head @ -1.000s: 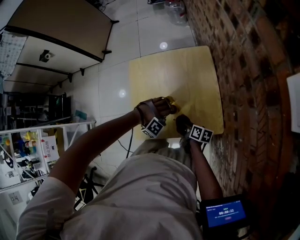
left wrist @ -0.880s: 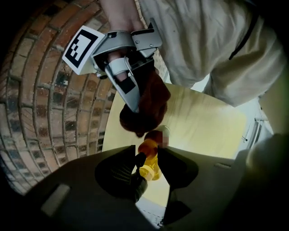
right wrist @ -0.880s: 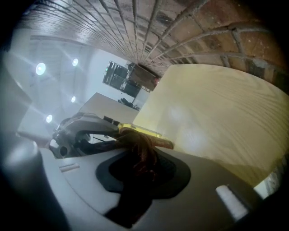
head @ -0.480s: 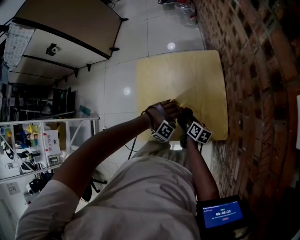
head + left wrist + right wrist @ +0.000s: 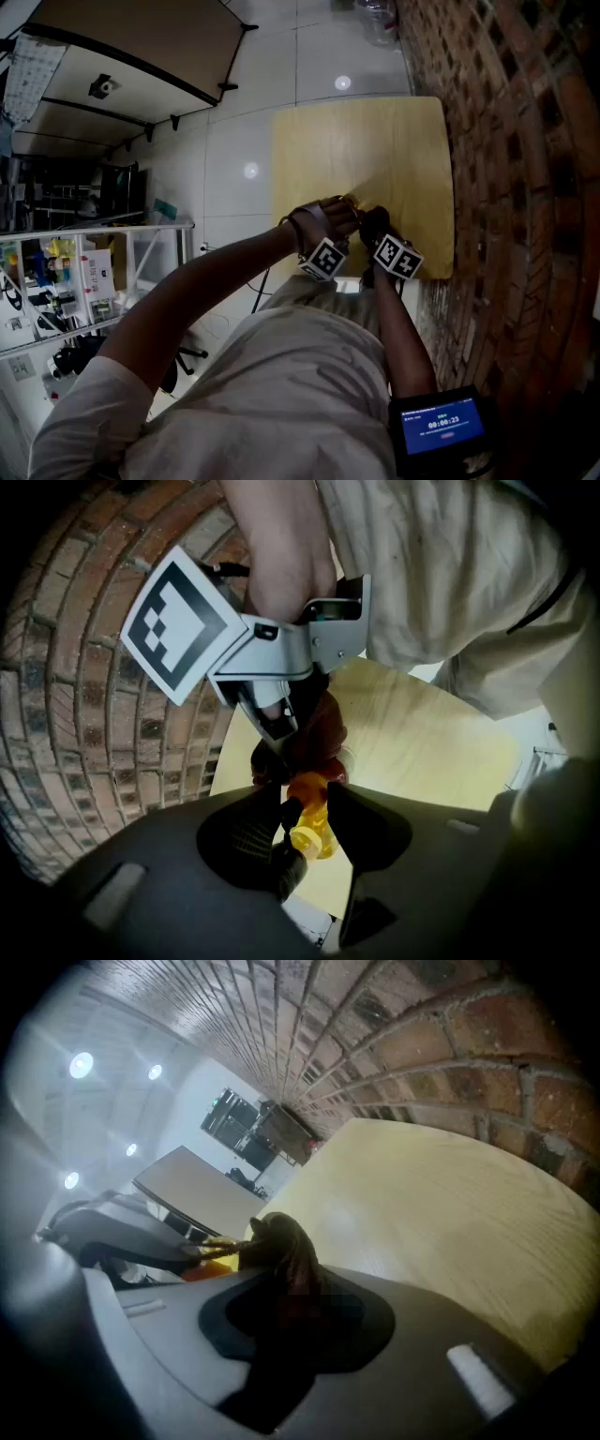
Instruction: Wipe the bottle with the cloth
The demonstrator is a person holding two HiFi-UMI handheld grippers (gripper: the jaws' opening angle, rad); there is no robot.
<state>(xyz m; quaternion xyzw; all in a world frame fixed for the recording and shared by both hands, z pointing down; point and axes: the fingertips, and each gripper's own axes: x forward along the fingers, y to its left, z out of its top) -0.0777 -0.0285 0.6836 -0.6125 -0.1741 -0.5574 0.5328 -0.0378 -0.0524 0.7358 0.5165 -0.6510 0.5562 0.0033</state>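
You're mid-wipe. Your left claw [image 5: 302,810] grips the yellow bottle [image 5: 311,834] with its jaws partway apart, holding it over the tabletop [image 5: 441,1213]. Your right claw [image 5: 291,1309] is pinched shut on the dark cloth [image 5: 281,1241], which touches the bottle's far end. Next, I'd rub the cloth along the bottle, keeping both grips firm.

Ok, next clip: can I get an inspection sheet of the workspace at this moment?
Surface: pale wooden table, otherwise bare.
Job's things: small yellow bottle; dark red cloth bunched against it.
Clutter: nothing seen.
Grippers: left gripper shut on the bottle; right gripper shut on the cloth.
Cables: one dark lead hangs beneath the left forearm.
Surroundings: brick wall beside the table, tiled floor, shelf rack, small timer screen.
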